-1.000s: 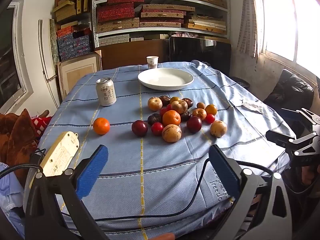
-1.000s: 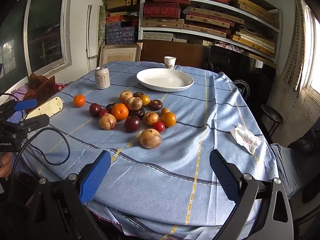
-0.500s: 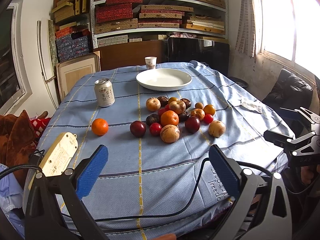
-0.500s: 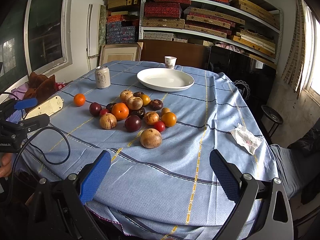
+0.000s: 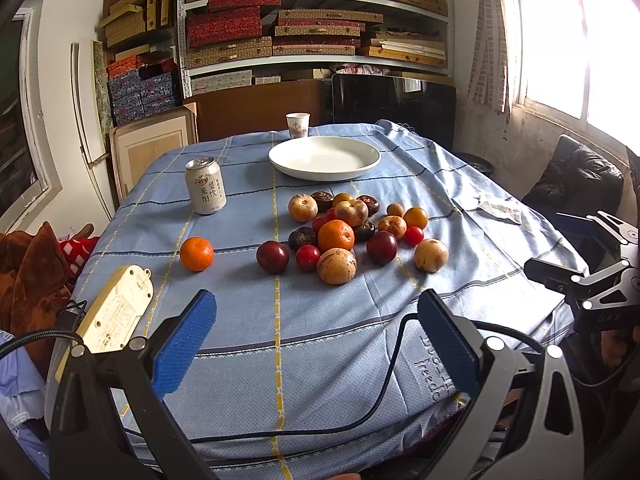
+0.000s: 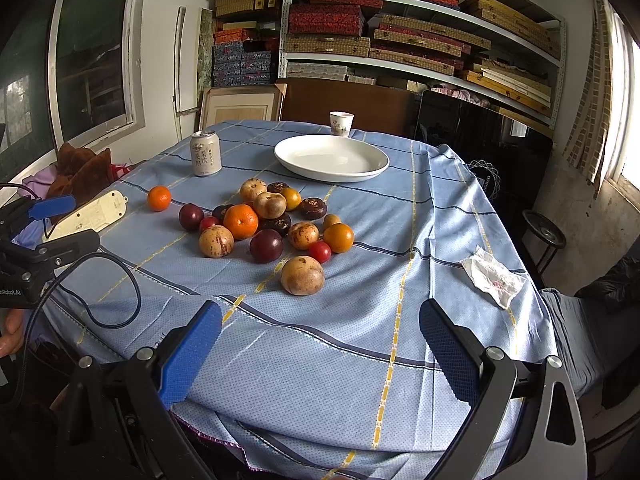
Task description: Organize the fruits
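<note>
Hovering at the near table edge, both spread wide and empty: left gripper (image 5: 316, 344) and right gripper (image 6: 320, 350). Fruit pile (image 5: 348, 232) lying mid-table at 12 o'clock, white plate (image 5: 324, 158) waiting empty beyond, lone orange (image 5: 196, 253) sitting apart at 10 o'clock. Probably best: reaching for an outlying fruit first, closing gently around its middle, avoiding nudging neighbours.

Storeroom; shelves (image 5: 316, 28) stacked with patterned boxes (image 6: 326, 20).
</note>
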`<state>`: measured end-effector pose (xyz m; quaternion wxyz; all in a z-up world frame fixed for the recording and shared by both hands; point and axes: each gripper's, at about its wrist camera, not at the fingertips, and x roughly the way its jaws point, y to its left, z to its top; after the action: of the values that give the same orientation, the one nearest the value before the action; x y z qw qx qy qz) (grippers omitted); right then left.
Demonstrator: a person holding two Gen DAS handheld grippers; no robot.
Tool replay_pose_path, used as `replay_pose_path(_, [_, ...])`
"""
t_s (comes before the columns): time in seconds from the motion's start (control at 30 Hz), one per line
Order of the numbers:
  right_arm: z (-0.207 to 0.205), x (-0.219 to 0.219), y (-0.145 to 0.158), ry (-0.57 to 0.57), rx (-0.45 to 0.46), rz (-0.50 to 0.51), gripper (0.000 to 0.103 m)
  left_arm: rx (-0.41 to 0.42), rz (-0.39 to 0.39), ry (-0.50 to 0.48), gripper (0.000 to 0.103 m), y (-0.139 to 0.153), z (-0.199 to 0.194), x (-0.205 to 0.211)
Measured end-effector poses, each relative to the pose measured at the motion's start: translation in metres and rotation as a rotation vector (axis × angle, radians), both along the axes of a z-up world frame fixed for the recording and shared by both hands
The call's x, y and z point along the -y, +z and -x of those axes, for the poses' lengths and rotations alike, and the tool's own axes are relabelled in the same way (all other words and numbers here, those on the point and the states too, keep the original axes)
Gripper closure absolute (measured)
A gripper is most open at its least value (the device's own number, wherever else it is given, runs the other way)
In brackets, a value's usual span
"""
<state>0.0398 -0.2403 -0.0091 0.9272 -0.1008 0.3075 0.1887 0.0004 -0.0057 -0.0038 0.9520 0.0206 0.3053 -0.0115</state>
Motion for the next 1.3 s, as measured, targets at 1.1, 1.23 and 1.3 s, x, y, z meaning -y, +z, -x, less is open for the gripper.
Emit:
replay_pose_path(1.1, [-0.0005, -0.0015, -0.0006, -0.001, -0.001, 0.001, 0.003, -0.006, 0.005, -0.01, 0.005, -0.0004, 0.0007, -0.0023])
replay_pose_path(1.23, [-0.0006, -0.0018, -0.0006, -0.001, -0.002, 0.002, 0.003, -0.009, 0.007, -0.009, 0.005, -0.0007, 0.0007, -0.0035])
replay_pose_path(1.3, [-0.0015, -0.0007, -0.0013, -0.001, -0.003, 0.002, 0.003, -0.009, 0.007, -0.009, 0.005, -0.001, 0.0004, -0.0028])
